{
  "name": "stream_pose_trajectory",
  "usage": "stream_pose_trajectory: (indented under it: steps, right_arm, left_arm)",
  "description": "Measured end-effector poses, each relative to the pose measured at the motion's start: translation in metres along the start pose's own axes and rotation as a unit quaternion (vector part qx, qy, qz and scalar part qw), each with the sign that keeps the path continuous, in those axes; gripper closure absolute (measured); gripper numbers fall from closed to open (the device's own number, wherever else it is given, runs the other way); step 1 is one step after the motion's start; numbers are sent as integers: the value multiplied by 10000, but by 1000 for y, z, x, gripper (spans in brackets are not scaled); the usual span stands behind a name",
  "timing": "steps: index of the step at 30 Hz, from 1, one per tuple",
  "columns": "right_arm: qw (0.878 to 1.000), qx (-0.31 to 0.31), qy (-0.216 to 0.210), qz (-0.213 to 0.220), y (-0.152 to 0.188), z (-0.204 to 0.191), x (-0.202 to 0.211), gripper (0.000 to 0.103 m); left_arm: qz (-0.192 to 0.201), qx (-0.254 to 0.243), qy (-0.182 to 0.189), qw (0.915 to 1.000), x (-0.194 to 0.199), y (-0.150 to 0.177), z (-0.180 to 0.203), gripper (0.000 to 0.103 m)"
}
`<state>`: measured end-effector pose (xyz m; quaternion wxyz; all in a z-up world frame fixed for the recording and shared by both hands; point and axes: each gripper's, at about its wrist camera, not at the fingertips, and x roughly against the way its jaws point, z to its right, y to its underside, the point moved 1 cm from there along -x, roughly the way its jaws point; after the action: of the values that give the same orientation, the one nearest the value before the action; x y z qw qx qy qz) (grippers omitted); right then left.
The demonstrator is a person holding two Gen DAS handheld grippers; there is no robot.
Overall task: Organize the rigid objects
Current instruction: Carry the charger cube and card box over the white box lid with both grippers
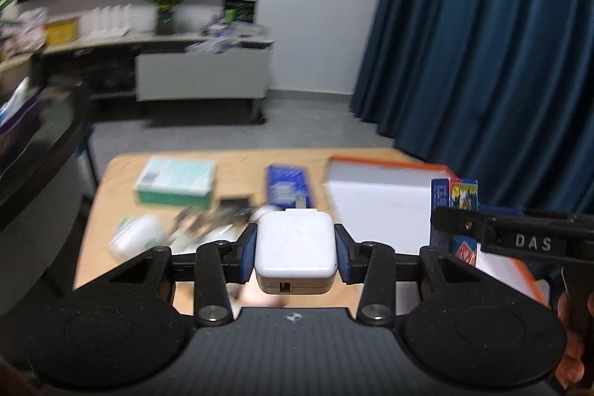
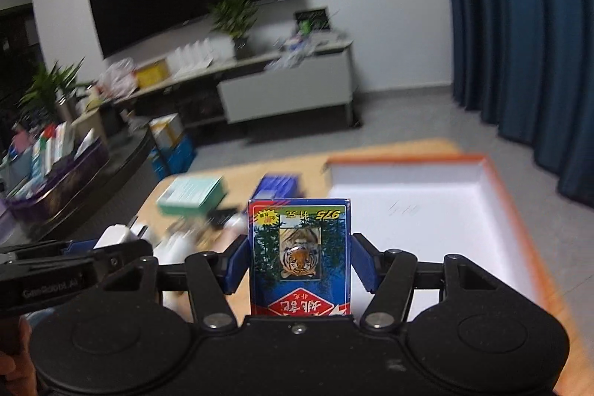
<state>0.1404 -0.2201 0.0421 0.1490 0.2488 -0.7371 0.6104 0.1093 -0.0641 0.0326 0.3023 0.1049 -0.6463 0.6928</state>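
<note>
My left gripper (image 1: 296,247) is shut on a white USB charger (image 1: 296,247) and holds it above the wooden table (image 1: 122,169). My right gripper (image 2: 299,257) is shut on a blue playing-card box with a tiger picture (image 2: 299,255), held upright. That box also shows at the right of the left wrist view (image 1: 454,206), and the charger at the left of the right wrist view (image 2: 115,235). An orange-rimmed white tray (image 2: 427,210) lies on the table's right side, also seen in the left wrist view (image 1: 382,203); its inside looks bare.
On the table lie a green-and-white box (image 1: 174,182), a blue box (image 1: 287,184), a white rounded case (image 1: 135,238) and blurred small items (image 1: 208,218). A blue curtain (image 1: 482,43) hangs at the right. A cabinet with a plant (image 1: 202,77) stands behind.
</note>
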Motion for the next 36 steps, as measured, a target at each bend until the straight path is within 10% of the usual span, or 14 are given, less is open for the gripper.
stream_pose_trajectory:
  steps: [12, 36]
  right_arm:
    - [9940, -36, 992, 451, -67, 96, 30, 32]
    - [9959, -288, 856, -52, -43, 112, -42, 32]
  left_arm:
    - [207, -385, 503, 9978, -68, -80, 78, 61]
    - [-430, -186, 333, 9983, -116, -60, 90, 61]
